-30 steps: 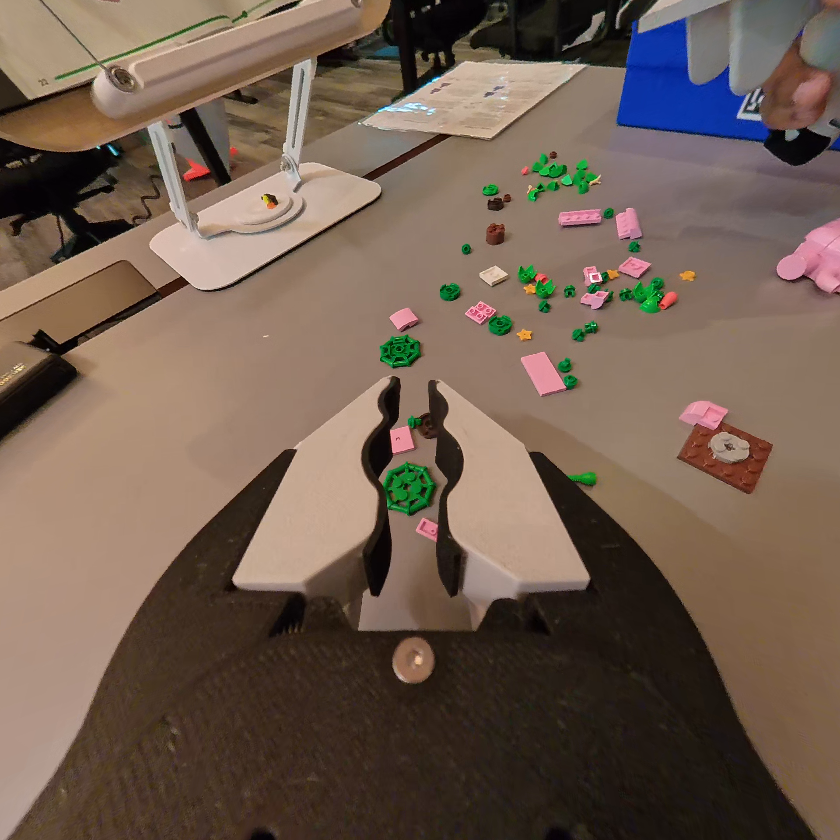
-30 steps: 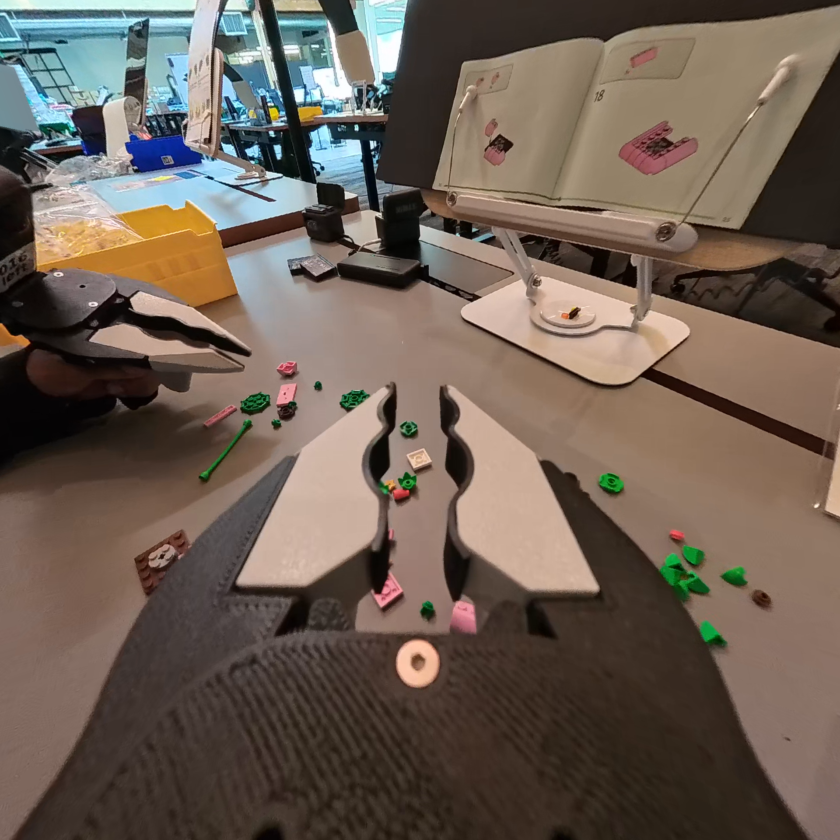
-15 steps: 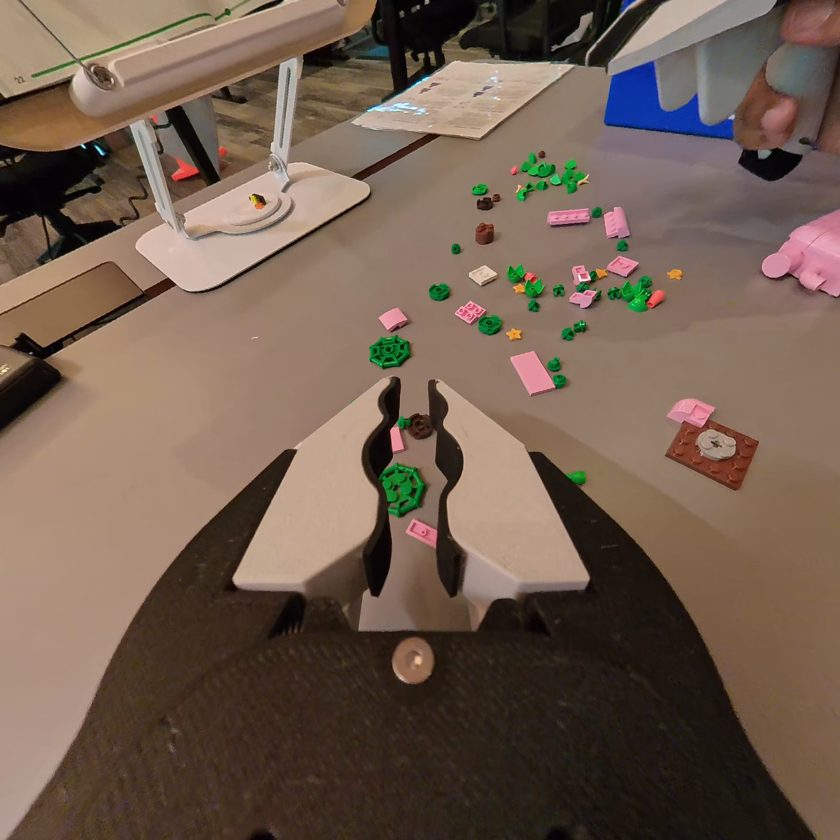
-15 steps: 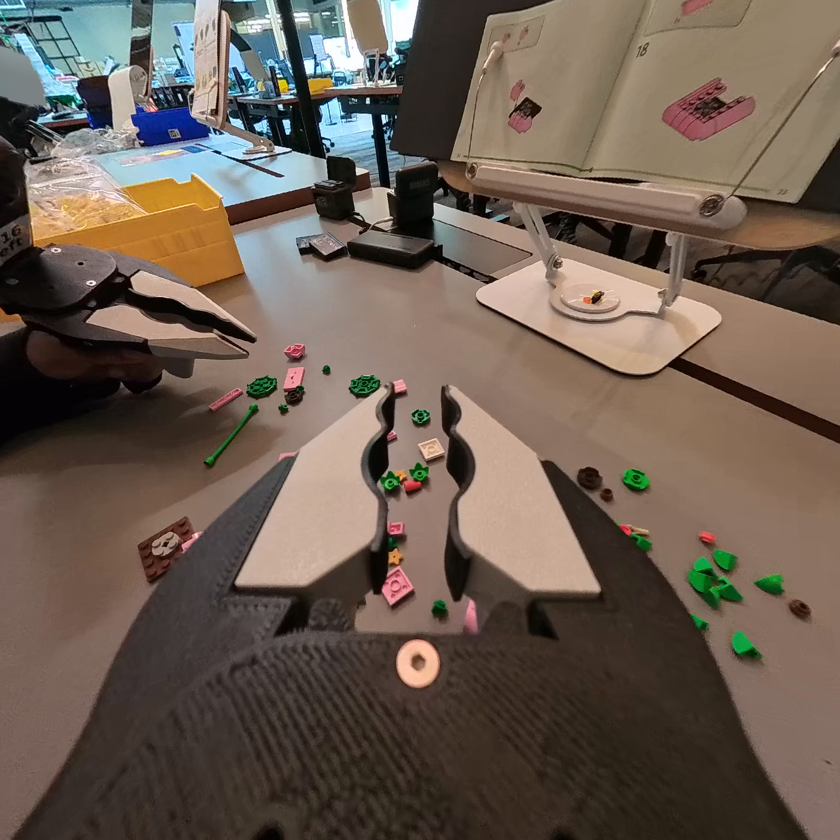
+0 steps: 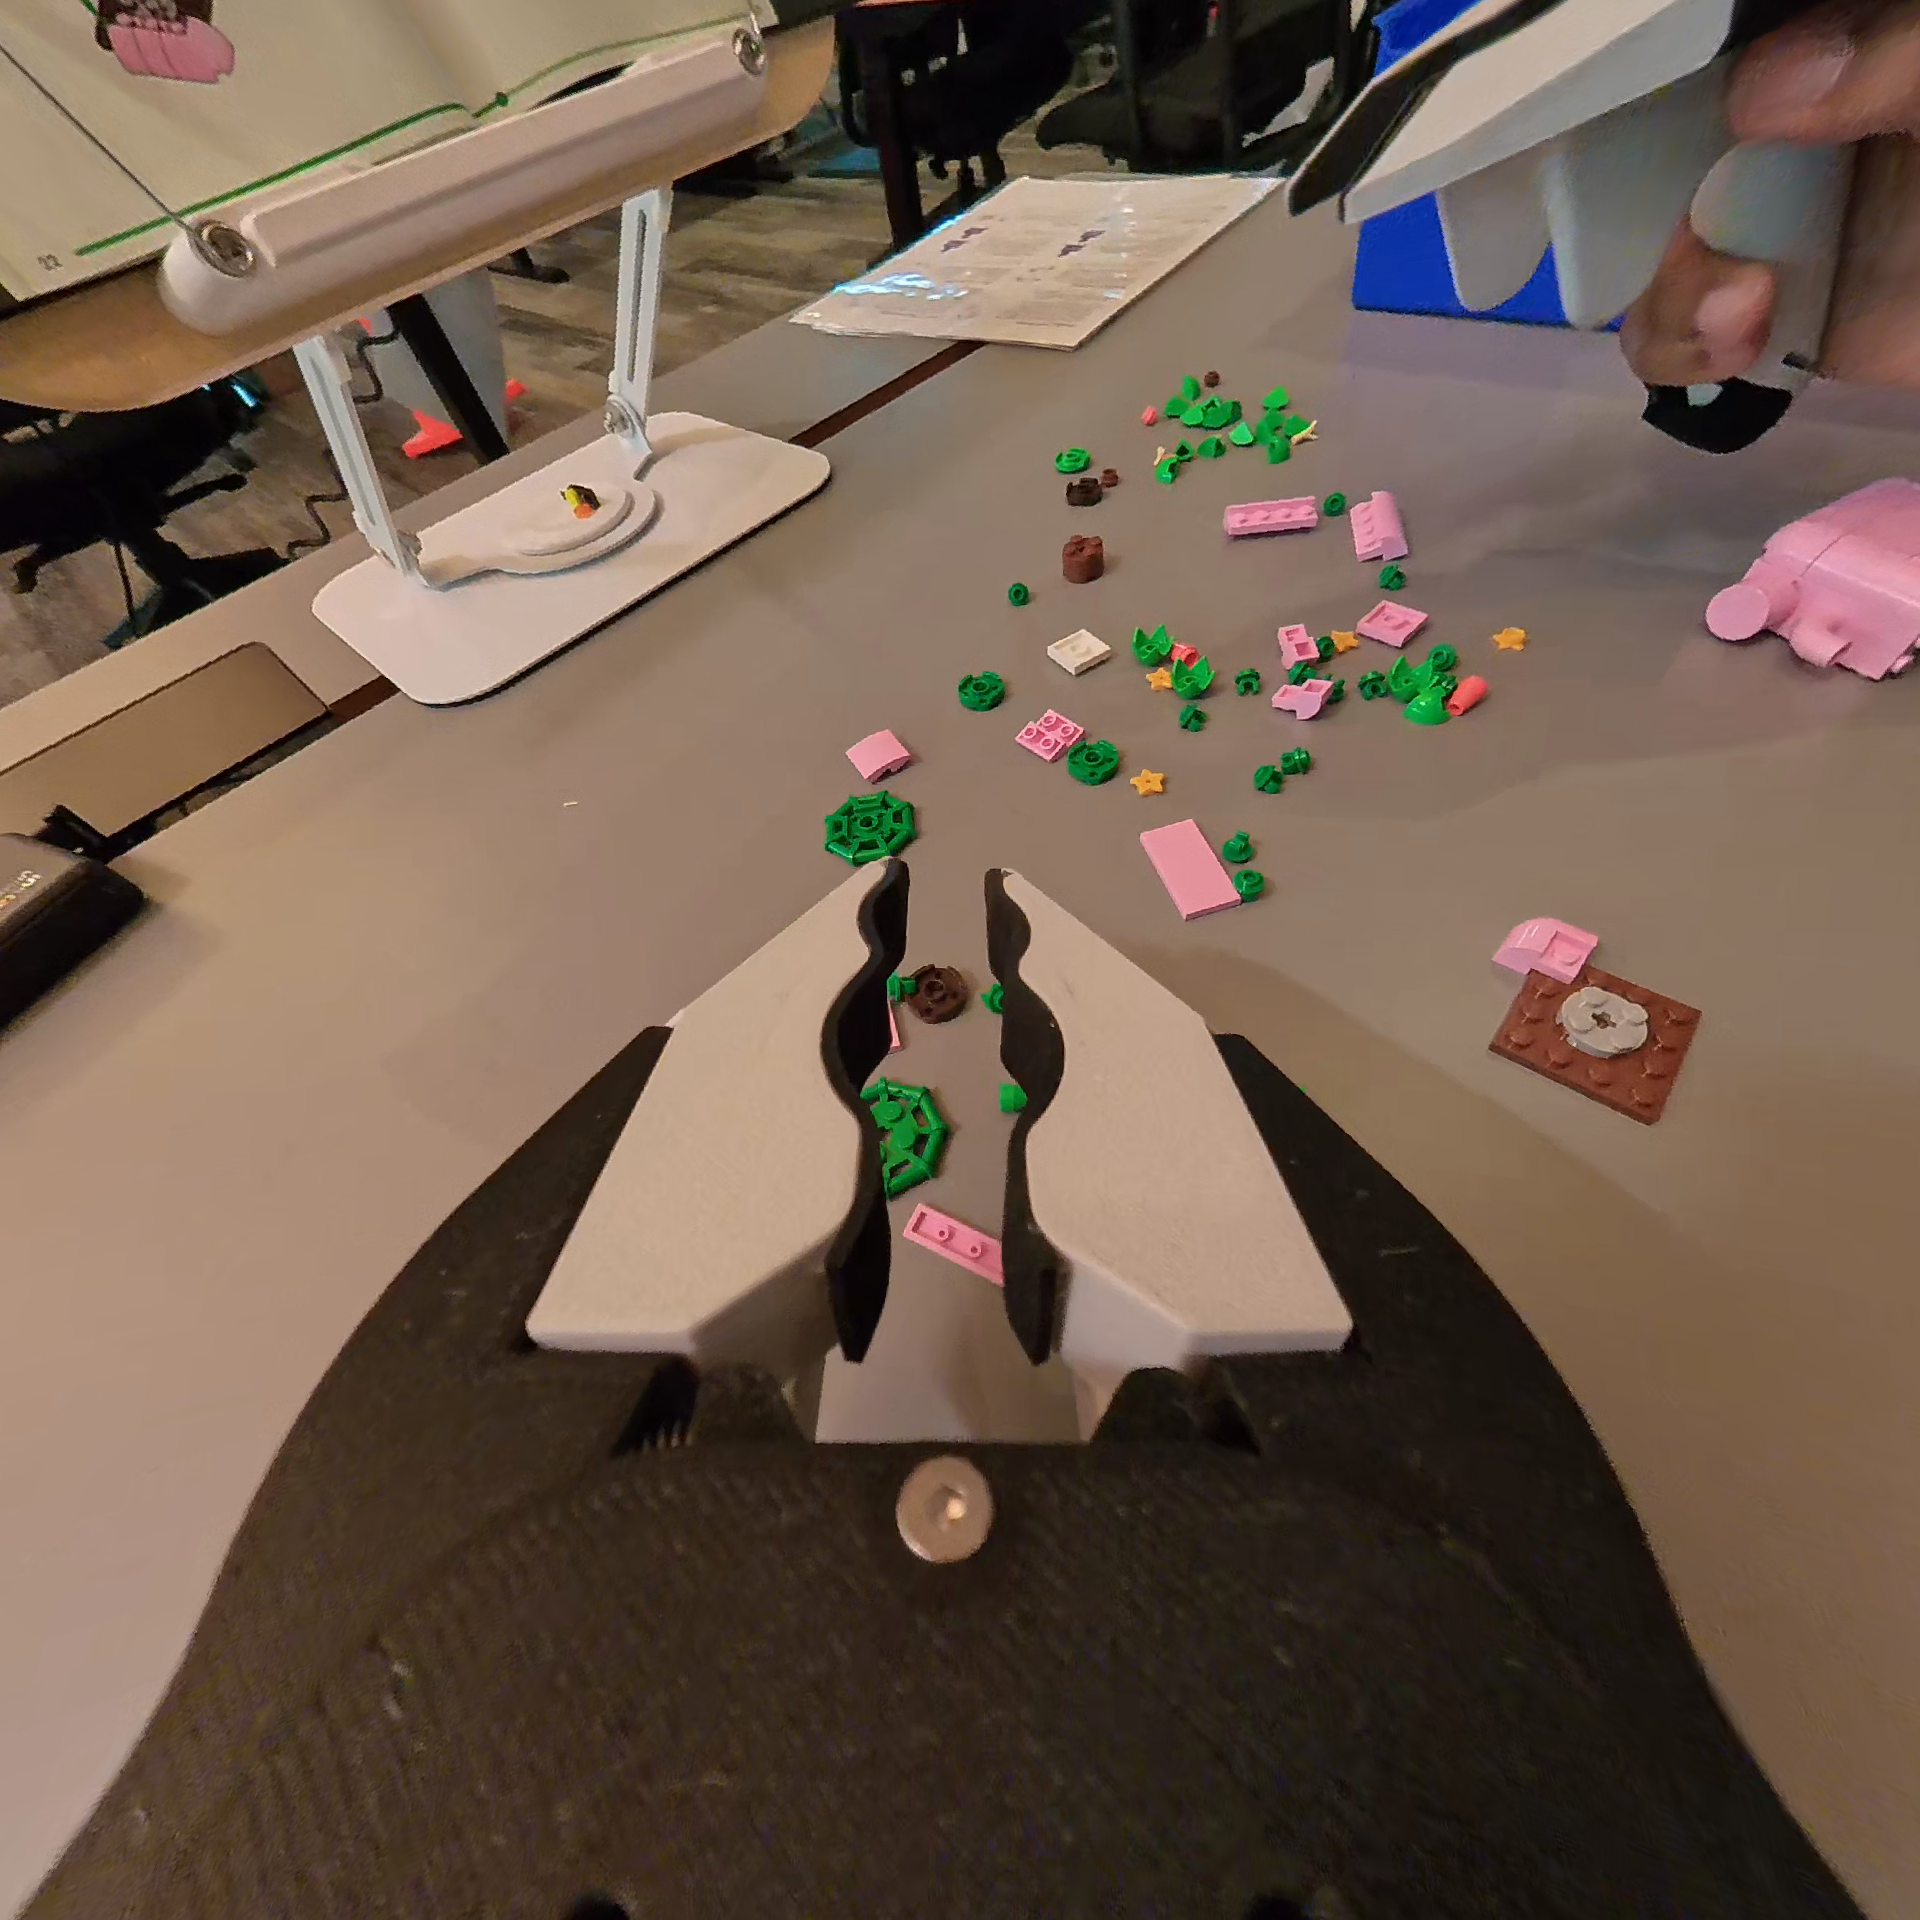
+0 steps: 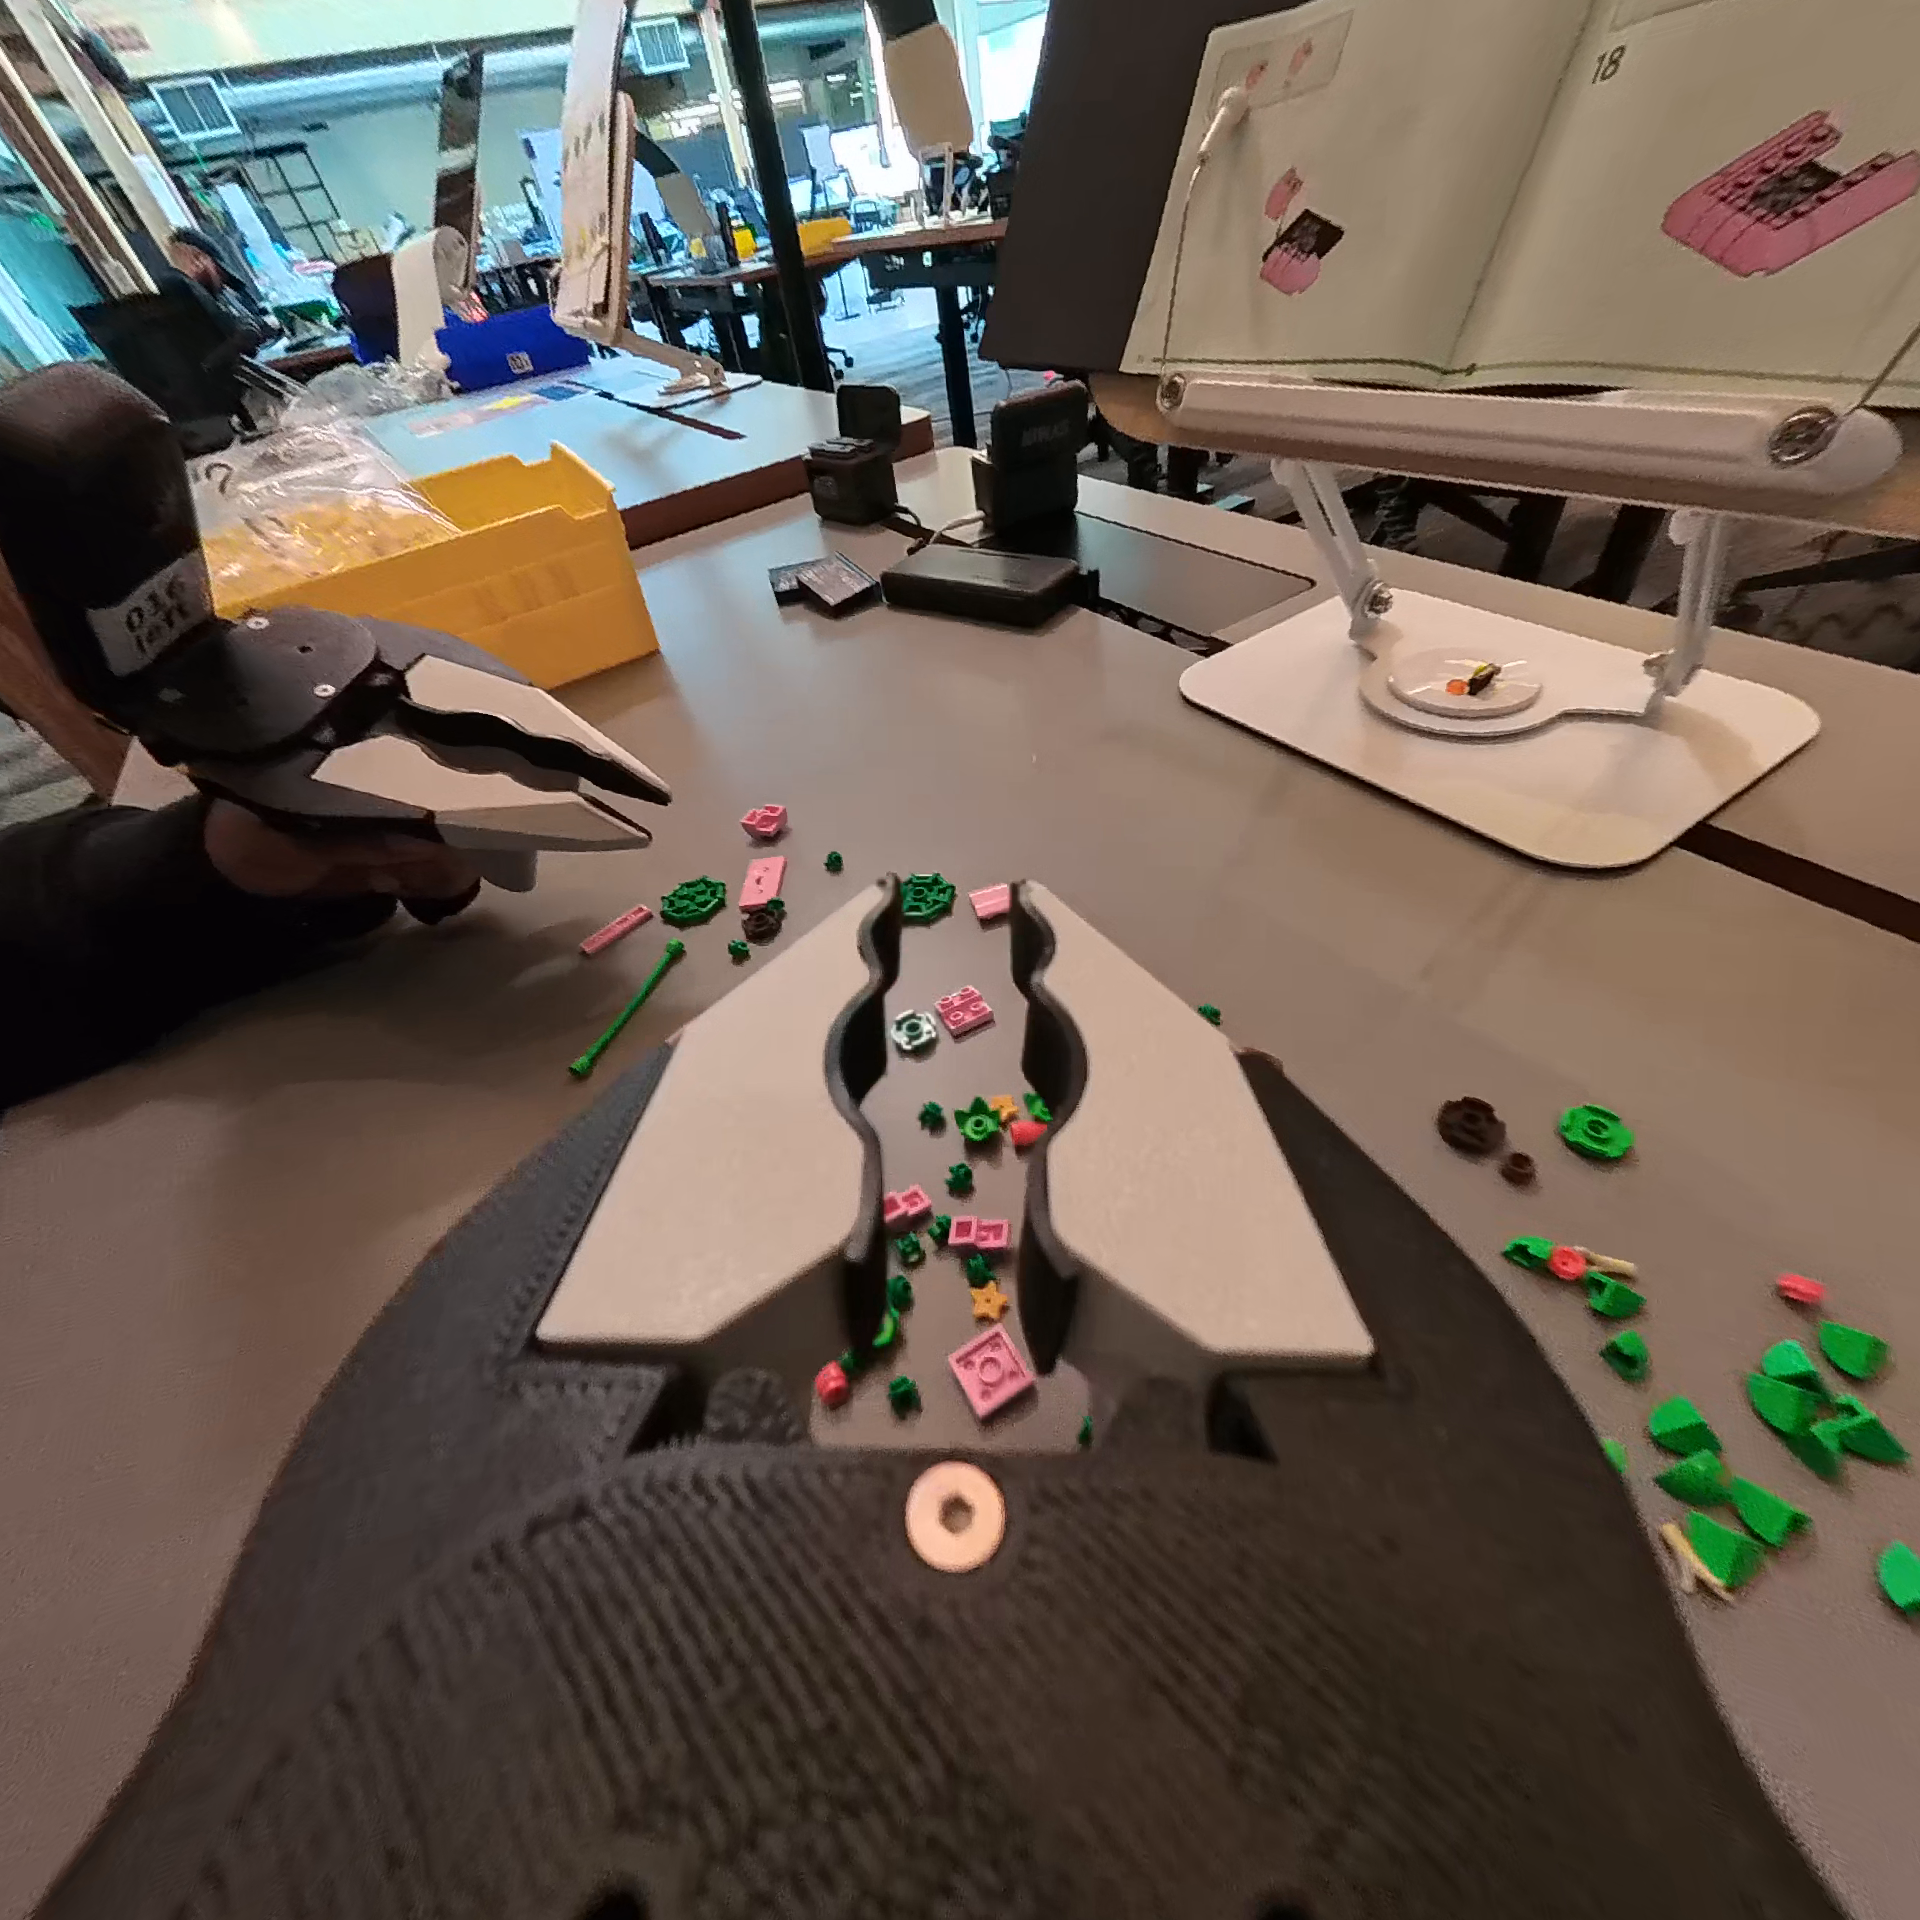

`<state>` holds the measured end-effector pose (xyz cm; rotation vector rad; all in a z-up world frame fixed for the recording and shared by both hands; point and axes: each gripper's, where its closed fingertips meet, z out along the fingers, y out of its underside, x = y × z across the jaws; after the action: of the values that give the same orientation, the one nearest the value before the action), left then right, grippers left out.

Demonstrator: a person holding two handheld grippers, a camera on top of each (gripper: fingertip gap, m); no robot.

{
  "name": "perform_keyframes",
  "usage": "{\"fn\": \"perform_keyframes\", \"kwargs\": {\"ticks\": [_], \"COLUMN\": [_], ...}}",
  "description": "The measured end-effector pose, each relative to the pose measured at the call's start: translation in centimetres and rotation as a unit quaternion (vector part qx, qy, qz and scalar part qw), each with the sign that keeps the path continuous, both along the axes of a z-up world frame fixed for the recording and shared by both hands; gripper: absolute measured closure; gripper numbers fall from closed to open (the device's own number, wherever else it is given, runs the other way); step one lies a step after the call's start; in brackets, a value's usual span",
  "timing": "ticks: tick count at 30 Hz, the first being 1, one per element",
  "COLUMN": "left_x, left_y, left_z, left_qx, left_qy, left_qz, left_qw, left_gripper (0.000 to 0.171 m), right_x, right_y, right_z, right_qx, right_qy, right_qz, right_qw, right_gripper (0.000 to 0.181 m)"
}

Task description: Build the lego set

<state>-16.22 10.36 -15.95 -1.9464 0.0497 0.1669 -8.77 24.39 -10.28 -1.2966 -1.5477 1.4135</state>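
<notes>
Loose pink, green and brown lego pieces lie scattered on the grey table (image 5: 416, 1039). My left gripper (image 5: 945, 878) is open and empty, low over a brown round piece (image 5: 935, 992), a green web piece (image 5: 904, 1132) and a small pink plate (image 5: 951, 1236). My right gripper (image 6: 954, 894) is open and empty, above a pink square plate (image 6: 992, 1371) and small green and pink bits. A brown plate with a grey turntable (image 5: 1595, 1039) lies to the right. A pink built body (image 5: 1829, 592) sits at the far right.
An open instruction book rests on a white stand (image 6: 1496, 748) at the back. A yellow bin (image 6: 468, 582) stands far left. Green slope pieces (image 6: 1766, 1434) lie right of my right gripper. A green rod (image 6: 629, 1008) lies near my left gripper (image 6: 623, 810). A blue box (image 5: 1403, 260) is far right. The left gripper's tips are roughly 20 centimetres from the right gripper's. My right tips are about 20 centimetres from the brown round piece (image 5: 935, 992), my left tips only 6 centimetres. My right wrist view (image 6: 755, 921) looks at it from another angle.
My right gripper has moved forward over the scattered pieces, toward the left gripper. My left gripper has drifted slightly; both stay open and empty.
</notes>
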Motion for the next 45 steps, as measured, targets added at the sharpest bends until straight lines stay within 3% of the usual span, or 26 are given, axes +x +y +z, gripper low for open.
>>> {"fn": "perform_keyframes", "kwargs": {"ticks": [17, 30, 39, 43, 45], "left_x": [0.5, 2.4, 0.3, -0.3, -1.8], "left_y": [0.2, 0.2, -0.1, -0.1, 0.1], "left_z": [0.6, 2.6, 3.6, 3.4, 3.5], "left_qx": [0.019, 0.101, 0.140, 0.130, 0.133], "left_qy": [0.008, -0.011, -0.078, -0.062, -0.041], "left_qz": [-0.008, -0.079, -0.054, -0.035, 0.006], "left_qw": [1.000, 0.992, 0.986, 0.989, 0.990], "left_gripper": [0.157, 0.144, 0.144, 0.144, 0.145], "right_x": [0.0, 0.8, 1.2, 1.0, 0.8], "right_y": [0.1, 1.3, 2.1, 1.6, 1.2], "right_z": [-0.5, 2.4, 2.9, 2.4, 2.0], "right_qx": [0.022, 0.085, 0.107, 0.099, 0.097], "right_qy": [-0.007, 0.038, 0.043, 0.036, 0.031], "right_qz": [-0.005, -0.043, -0.060, -0.047, -0.038], "right_qw": [1.000, 0.995, 0.992, 0.993, 0.994], "right_gripper": [0.163, 0.166, 0.165, 0.165, 0.164]}}
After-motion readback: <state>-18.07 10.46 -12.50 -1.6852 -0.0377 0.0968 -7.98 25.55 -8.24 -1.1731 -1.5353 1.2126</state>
